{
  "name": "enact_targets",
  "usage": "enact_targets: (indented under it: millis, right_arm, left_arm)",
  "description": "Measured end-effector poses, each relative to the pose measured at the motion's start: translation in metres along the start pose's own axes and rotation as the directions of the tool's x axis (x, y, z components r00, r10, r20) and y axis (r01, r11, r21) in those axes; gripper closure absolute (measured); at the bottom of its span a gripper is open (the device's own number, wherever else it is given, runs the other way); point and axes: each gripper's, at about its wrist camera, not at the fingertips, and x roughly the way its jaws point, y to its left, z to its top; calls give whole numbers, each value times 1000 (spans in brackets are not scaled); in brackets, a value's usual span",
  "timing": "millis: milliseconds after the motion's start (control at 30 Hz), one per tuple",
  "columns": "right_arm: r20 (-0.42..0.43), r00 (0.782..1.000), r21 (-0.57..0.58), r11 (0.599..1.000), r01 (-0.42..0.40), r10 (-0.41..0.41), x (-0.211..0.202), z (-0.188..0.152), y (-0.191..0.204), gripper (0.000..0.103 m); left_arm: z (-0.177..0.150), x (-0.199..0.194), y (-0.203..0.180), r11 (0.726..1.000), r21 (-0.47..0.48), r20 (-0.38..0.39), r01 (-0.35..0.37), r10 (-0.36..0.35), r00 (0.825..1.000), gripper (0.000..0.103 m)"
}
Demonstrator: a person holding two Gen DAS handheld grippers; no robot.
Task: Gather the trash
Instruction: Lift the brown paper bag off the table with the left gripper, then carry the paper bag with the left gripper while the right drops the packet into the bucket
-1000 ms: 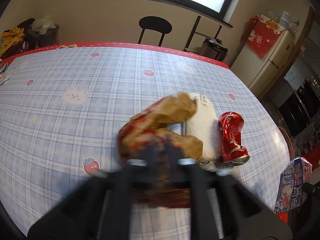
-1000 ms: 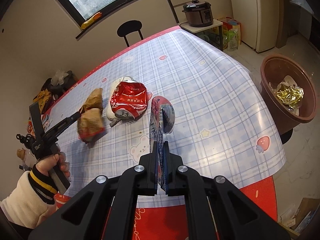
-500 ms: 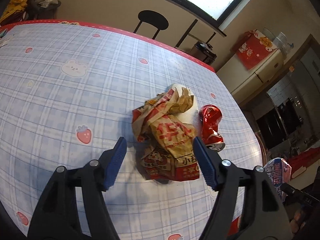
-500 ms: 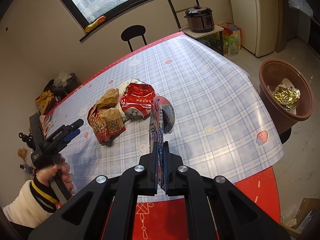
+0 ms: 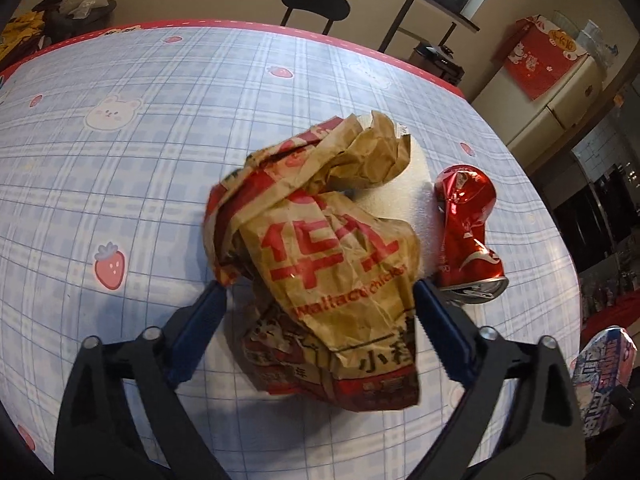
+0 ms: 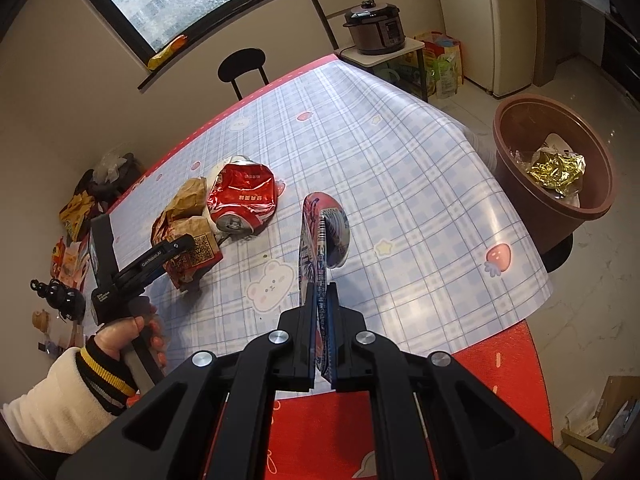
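A crumpled brown and red paper food bag (image 5: 328, 264) lies on the checked tablecloth (image 5: 120, 168). My left gripper (image 5: 318, 304) is open with its blue-padded jaws on either side of the bag's near part. A crushed red can (image 5: 466, 232) lies just right of the bag, with a white foam piece (image 5: 416, 200) between them. My right gripper (image 6: 322, 304) is shut on a flattened blue and red snack packet (image 6: 324, 236) and holds it upright above the table's near edge. The bag (image 6: 186, 232) and can (image 6: 242, 196) also show in the right wrist view.
A brown bin (image 6: 554, 164) with gold foil in it stands on the floor right of the table. A black chair (image 5: 314, 4) stands at the table's far side. A rice cooker (image 6: 376, 26) sits on a low stand. Clutter sits at the far left (image 6: 78, 208).
My left gripper let go of the paper bag a second ago, and it now lies on the table. The open jaws have since moved in around it. The right gripper still holds its packet.
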Motion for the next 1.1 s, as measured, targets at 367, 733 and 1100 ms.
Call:
enact_targets:
  millis: [367, 733, 1100]
  right_arm:
    - [31, 999, -71, 997, -26, 28, -6, 17, 33, 97]
    - [44, 993, -145, 985, -98, 106, -5, 31, 58, 97]
    - [96, 986, -115, 985, -125, 137, -31, 67, -23, 97]
  left_arm:
    - [-5, -83, 25, 999, 20, 124, 44, -46, 991, 35]
    - [-31, -188, 43, 1000, -11, 245, 25, -22, 969, 34]
    - [-48, -213, -36, 999, -8, 287, 35, -32, 957, 33]
